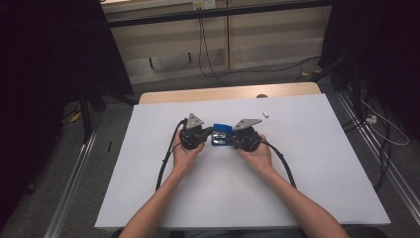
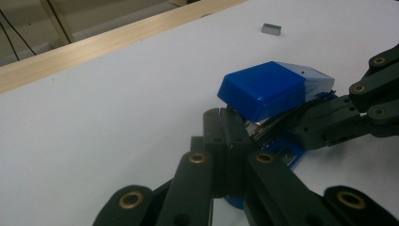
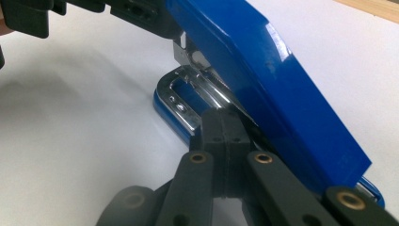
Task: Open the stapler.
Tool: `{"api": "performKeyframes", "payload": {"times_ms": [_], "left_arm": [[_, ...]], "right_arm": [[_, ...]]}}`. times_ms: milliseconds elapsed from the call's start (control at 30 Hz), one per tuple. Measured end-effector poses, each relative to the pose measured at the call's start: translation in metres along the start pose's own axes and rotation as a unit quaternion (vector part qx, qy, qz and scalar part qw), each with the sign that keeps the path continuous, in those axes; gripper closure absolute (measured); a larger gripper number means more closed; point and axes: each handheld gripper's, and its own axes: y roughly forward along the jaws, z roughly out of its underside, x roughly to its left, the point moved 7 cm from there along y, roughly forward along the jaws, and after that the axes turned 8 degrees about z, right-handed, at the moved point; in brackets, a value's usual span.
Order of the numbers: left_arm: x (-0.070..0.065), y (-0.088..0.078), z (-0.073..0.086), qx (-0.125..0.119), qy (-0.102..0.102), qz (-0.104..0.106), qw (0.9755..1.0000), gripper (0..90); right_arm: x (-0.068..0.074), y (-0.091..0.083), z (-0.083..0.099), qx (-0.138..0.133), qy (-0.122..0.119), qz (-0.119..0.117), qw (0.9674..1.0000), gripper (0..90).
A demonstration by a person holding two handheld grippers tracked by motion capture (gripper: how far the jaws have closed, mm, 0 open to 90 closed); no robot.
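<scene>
Near the middle of the white tabletop (image 1: 297, 163), toward its far edge, both clenched tools — left gripper (image 2: 225, 123) and right gripper (image 3: 221, 123) — pinch inside the blue plastic stapler (image 1: 222, 134), seemingly prying it open — next needs a steady pull apart.

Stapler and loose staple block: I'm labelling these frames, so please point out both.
stapler (image 2: 263, 87), left gripper view, on its blue top cover.
staple block (image 2: 271, 29), left gripper view, on its grey side.

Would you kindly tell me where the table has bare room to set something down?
The white table is bare on both outer sides and behind, except a small metal block. It is crowded mid-table around the blue stapler between both grippers.
</scene>
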Motion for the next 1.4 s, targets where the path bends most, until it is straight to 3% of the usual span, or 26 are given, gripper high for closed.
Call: {"api": "performKeyframes", "payload": {"times_ms": [500, 633, 967, 1133, 1400], "left_arm": [[-0.001, -0.001, -0.004, -0.008, -0.005, 0.008, 0.9999, 90.0], [-0.005, -0.003, -0.008, -0.009, 0.004, -0.004, 0.9999, 90.0], [-0.005, -0.003, -0.01, -0.017, -0.002, 0.001, 0.9998, 90.0], [-0.006, -0.003, -0.015, -0.023, -0.003, 0.003, 0.9997, 90.0], [-0.007, -0.004, -0.017, -0.027, -0.004, 0.006, 0.9996, 90.0]], "right_arm": [[0.002, 0.0, -0.001, 0.002, -0.001, 0.008, 1.0, 90.0], [0.002, 0.0, -0.001, 0.002, -0.001, 0.008, 1.0, 90.0], [0.007, -0.006, -0.015, -0.021, -0.001, 0.011, 0.9997, 90.0], [0.012, -0.006, -0.027, -0.043, 0.0, 0.025, 0.9988, 90.0], [0.015, -0.002, -0.029, -0.041, 0.0, 0.034, 0.9986, 90.0]]}}
